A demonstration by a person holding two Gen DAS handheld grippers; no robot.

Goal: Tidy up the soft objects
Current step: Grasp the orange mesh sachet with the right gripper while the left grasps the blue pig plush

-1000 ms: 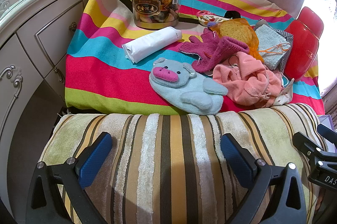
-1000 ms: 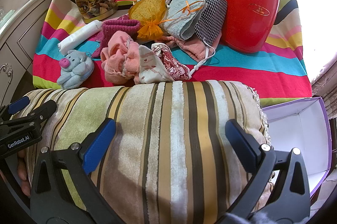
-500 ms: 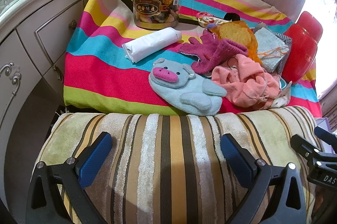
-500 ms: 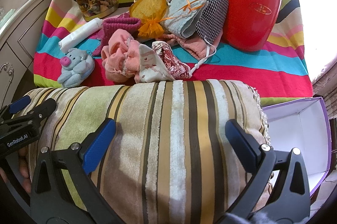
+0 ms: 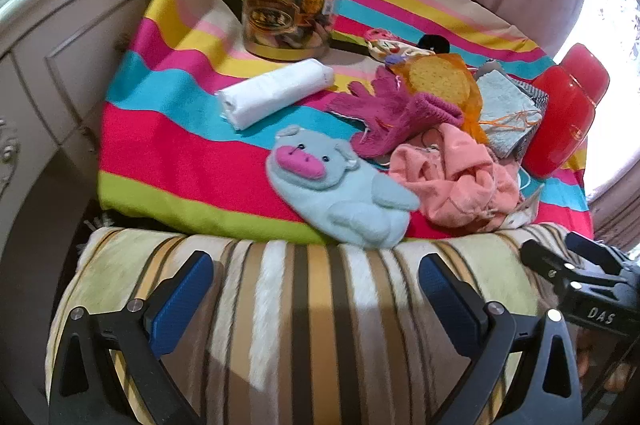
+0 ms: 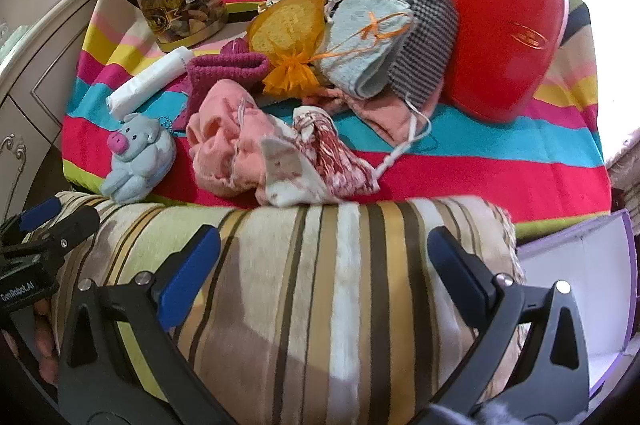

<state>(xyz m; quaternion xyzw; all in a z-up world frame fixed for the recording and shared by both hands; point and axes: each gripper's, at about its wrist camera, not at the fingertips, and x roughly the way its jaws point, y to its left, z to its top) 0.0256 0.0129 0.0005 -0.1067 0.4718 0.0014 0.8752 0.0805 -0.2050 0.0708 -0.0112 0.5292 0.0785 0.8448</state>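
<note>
A thick rolled towel (image 5: 320,305) (image 6: 320,285) with brown, yellow and cream stripes spans both views, just in front of the table edge. My left gripper (image 5: 314,265) is shut on its left part, and my right gripper (image 6: 322,237) is shut on its right part. On the striped tablecloth (image 5: 180,145) beyond lie a blue pig plush (image 5: 332,193) (image 6: 136,161), a crumpled pink cloth (image 5: 452,177) (image 6: 224,145), magenta gloves (image 5: 392,109), a white roll (image 5: 276,93), an orange mesh bag (image 6: 288,29), a light blue cloth (image 6: 364,37) and a checked cloth (image 6: 424,41).
A gold-lidded jar (image 5: 292,1) stands at the back left and a tall red container (image 6: 508,37) at the right. An open purple-edged white box (image 6: 580,285) sits low on the right beside the table. A white dresser (image 5: 60,45) flanks the left, with curtains behind.
Both grippers, with the towel held between them, have edged closer to the table. The objects on the cloth look larger and lower in view; none of them has moved.
</note>
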